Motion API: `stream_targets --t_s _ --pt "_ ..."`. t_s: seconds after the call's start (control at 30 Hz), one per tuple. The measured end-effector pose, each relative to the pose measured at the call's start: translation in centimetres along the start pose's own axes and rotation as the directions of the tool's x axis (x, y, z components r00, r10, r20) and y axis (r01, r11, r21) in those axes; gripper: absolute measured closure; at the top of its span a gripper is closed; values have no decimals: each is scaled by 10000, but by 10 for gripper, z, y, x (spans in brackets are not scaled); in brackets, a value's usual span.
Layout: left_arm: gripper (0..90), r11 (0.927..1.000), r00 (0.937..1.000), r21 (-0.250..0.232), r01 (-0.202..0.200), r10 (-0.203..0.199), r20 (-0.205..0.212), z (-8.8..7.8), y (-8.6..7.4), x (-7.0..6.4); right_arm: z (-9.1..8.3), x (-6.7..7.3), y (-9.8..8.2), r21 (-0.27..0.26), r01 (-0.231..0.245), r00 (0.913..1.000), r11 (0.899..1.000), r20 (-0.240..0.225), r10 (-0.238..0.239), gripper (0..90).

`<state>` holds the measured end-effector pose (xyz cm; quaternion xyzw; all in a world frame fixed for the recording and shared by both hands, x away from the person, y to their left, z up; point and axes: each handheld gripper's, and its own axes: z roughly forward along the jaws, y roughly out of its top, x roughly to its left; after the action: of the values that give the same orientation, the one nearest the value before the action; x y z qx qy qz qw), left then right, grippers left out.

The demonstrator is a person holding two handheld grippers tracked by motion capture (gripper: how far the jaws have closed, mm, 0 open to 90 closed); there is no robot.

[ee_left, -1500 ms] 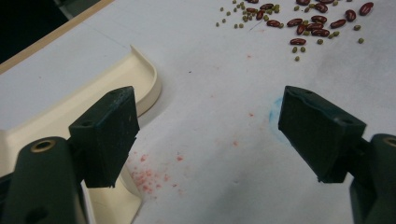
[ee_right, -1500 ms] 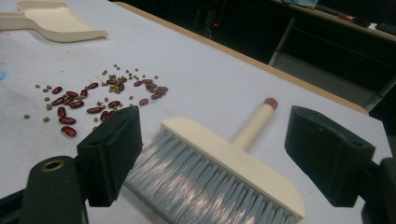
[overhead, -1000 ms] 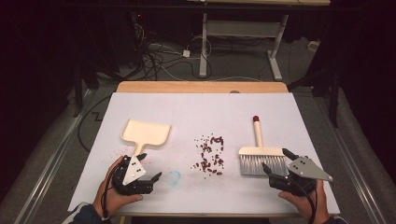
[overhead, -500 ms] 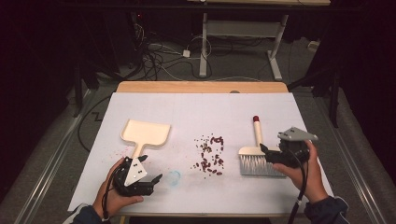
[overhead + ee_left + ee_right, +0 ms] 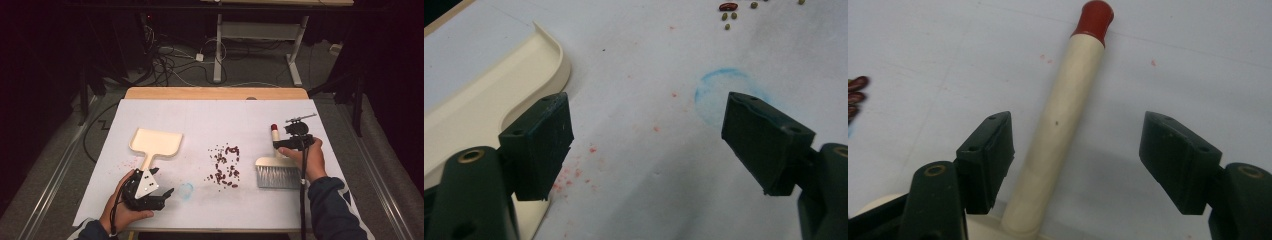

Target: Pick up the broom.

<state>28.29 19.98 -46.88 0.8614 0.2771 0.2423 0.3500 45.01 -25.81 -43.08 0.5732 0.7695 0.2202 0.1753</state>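
A small brush lies at the right of the white table, its grey bristles (image 5: 277, 177) nearest me and its cream handle (image 5: 274, 131) tipped with red pointing away. My right gripper (image 5: 277, 145) hangs over that handle (image 5: 1063, 115). Its jaws (image 5: 1078, 145) stand on either side of the handle with gaps left and right; they have just been closing. A cream dustpan (image 5: 156, 142) lies at the left. My left gripper (image 5: 167, 195) rests open by the dustpan's handle (image 5: 484, 95), with nothing between its jaws (image 5: 646, 135).
Dark red and green beans (image 5: 223, 165) are scattered mid-table between dustpan and brush, and some show in the left gripper view (image 5: 729, 7). A blue circle mark (image 5: 186, 190) is drawn ahead of the left gripper. A wooden edge (image 5: 215, 93) runs along the table's far side.
My right hand has moved from the table's front right corner up and away from me to the brush handle, and its jaws have narrowed. The left hand has stayed put.
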Motion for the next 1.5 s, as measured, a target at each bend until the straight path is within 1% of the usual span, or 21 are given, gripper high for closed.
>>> stream_targets --t_s 0.03,0.07,0.2,0.3,0.33,0.4,0.43,0.47,0.53,0.7,0.8,0.83,0.93,0.97,1.07,1.2,1.3,1.37,1.4,1.43,1.5 --pt "199 10000 10000 0 0 0 0 0 0 0 0 0 0 0 0 10000 10000 0 0 312" --pt "199 10000 10000 17 -32 32 28 0 0 0 8 2 2 221 60 9996 9997 267 -66 331" --pt "199 10000 10000 64 -57 57 51 1 0 -1 25 6 3 783 99 9995 9969 304 -123 361" --pt "199 9999 10000 69 -75 75 62 1 0 -1 28 7 4 627 -112 9991 9980 413 86 405" --pt "199 9999 9999 67 -85 85 74 1 0 -1 28 8 4 557 -42 9992 9984 408 19 448" --pt "199 9999 9999 90 -124 123 86 1 0 -1 27 11 4 539 121 9994 9985 309 -138 585" --pt "199 9999 9999 84 -115 114 103 1 0 -1 27 13 5 524 146 9995 9985 281 -160 609" --pt "199 9999 9999 72 -101 101 118 1 0 -1 27 15 5 574 180 9990 9982 408 -203 615" --pt "199 9999 9999 68 -101 100 121 1 1 -2 27 17 7 598 11 9987 9982 502 -41 630" --pt "199 9999 9998 83 -144 142 146 1 1 -3 29 17 8 496 -241 9985 9985 499 217 684" --pt "200 9999 9998 93 -133 132 159 2 1 -3 29 18 8 467 -166 9987 9988 484 143 706" --pt "200 9999 9998 95 -143 141 161 2 1 -2 29 19 9 497 -27 9986 9988 535 0 706" --pt "200 9998 9998 112 -143 142 147 2 0 -2 29 17 8 344 -78 9990 9994 450 62 707" --pt "200 9998 9998 117 -140 138 141 1 0 -2 28 17 7 232 15 9988 9997 498 -26 707" --pt "200 9999 9999 123 -101 100 115 1 0 -1 23 16 4 -217 115 9993 9997 358 -107 707" --pt "200 9999 10000 134 -72 71 67 0 0 -1 8 12 -2 -1188 123 9999 9928 24 -121 709" --pt "200 9999 10000 116 -11 10 26 -1 0 -1 -6 9 -9 -1972 106 9995 9803 -276 -164 710" --pt "200 9999 10000 118 10 -10 18 -1 0 -1 -17 8 -14 -2522 114 9988 9676 -436 -231 710" --pt "200 9999 10000 122 11 -11 5 -1 0 -1 -17 8 -14 -2522 114 9988 9676 -436 -231 710" --pt "200 9999 10000 98 37 -37 -17 -1 0 -1 -28 9 -18 -3011 189 9982 9534 -493 -354 710" --pt "200 9999 10000 51 93 -93 -35 -1 1 -1 -38 10 -23 -3445 271 9971 9384 -574 -499 710"
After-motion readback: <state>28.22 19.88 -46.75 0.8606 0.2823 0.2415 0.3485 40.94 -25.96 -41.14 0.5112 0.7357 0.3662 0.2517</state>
